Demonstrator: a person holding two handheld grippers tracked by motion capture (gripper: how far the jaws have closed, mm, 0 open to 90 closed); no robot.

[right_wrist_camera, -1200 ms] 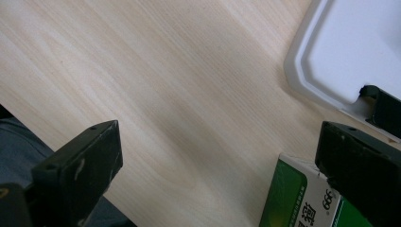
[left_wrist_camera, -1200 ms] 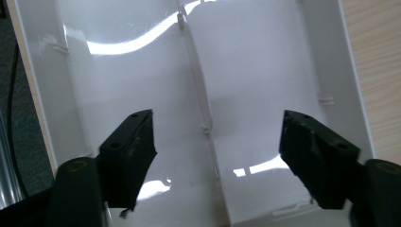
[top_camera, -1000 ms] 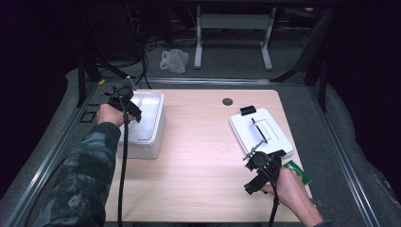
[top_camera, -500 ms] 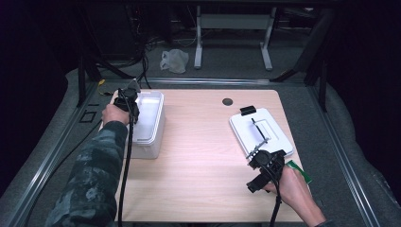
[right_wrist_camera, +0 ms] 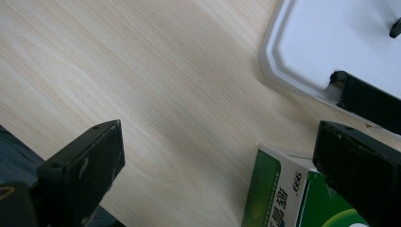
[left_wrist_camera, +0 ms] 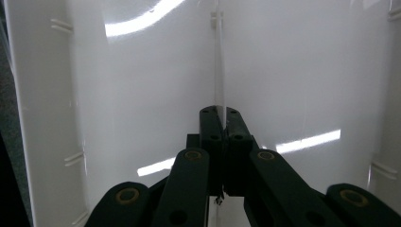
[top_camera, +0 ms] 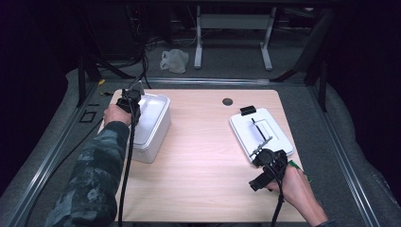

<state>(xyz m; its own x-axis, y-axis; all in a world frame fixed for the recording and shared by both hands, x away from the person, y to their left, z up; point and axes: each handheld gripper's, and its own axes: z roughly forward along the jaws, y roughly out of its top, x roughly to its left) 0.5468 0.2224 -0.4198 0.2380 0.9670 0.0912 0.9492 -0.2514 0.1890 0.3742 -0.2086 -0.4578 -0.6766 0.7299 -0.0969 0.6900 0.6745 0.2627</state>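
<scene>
We see the left gripper [top_camera: 134, 100] at the rim of a white bin [top_camera: 152, 137] on the left part of the counter [top_camera: 203, 156]. In the left gripper view its jaws have just been closing and now stand together, with a thin clear edge of the bin [left_wrist_camera: 218, 56] running up from between their tips; they look clamped on that edge, though we cannot make out the contact itself. The bin's white walls spread out ahead of the jaws on both sides.

The right gripper [top_camera: 257, 156] sits near the front right of the counter, held in the right hand [top_camera: 295, 187]. Its jaws stand wide apart with nothing between them but bare wood. A green and white box [right_wrist_camera: 302, 194] lies just beside the jaw on the right of the right gripper view, partly under it, and we cannot tell whether they touch. Beyond that jaw lies a white lid [right_wrist_camera: 345, 42] with a black clip [right_wrist_camera: 369, 101] on its near edge; in the high view the lid [top_camera: 274, 137] is just ahead of the gripper.
</scene>
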